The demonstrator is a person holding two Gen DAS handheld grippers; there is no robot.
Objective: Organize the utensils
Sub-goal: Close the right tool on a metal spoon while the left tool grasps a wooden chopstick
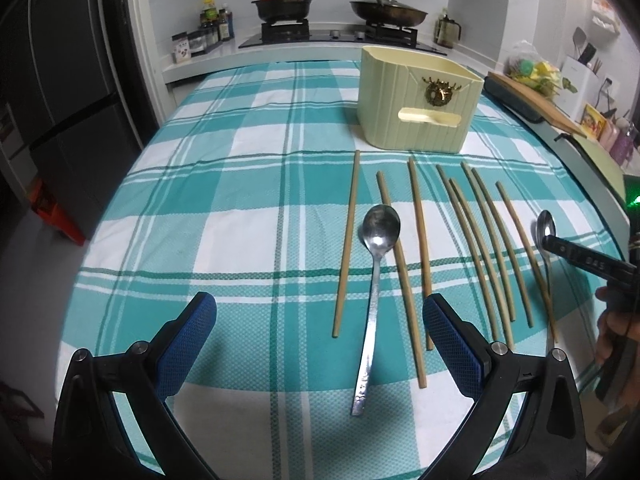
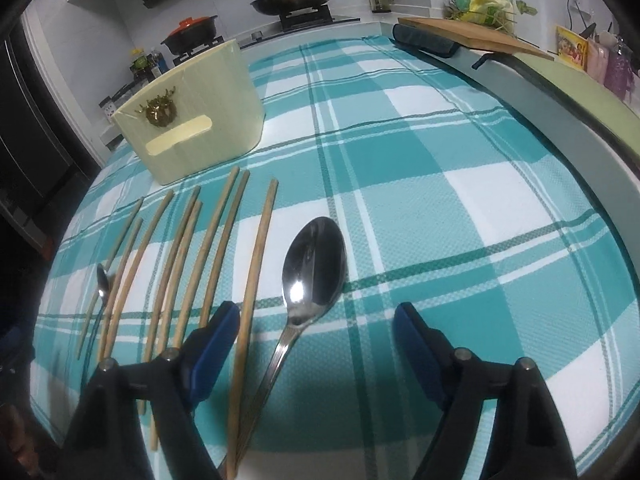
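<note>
Hovering over the checked tabletop, left tool with blue pads spread wide, nothing between them but cloth and the handle of the near spoon lying below. Moving rightward: bowl of that spoon up, handle crossing one of the chopsticks, eight of them laid out side by side on the cloth. Behind the row, standing upright, the cream utensil holder, apart from the chopstick tips. Farther right, a second spoon at the end of the row, partly hidden by the other tool's dark finger.

Switching to the right wrist view: holder at upper left, chopsticks fanned beneath it, then the large spoon lying just right of the last stick. Right tool open, pads apart and straddling that spoon's neck, not pressing on it; left pad over the nearest chopstick. Beyond, at the tabletop's far right edge, a wooden cutting board.
</note>
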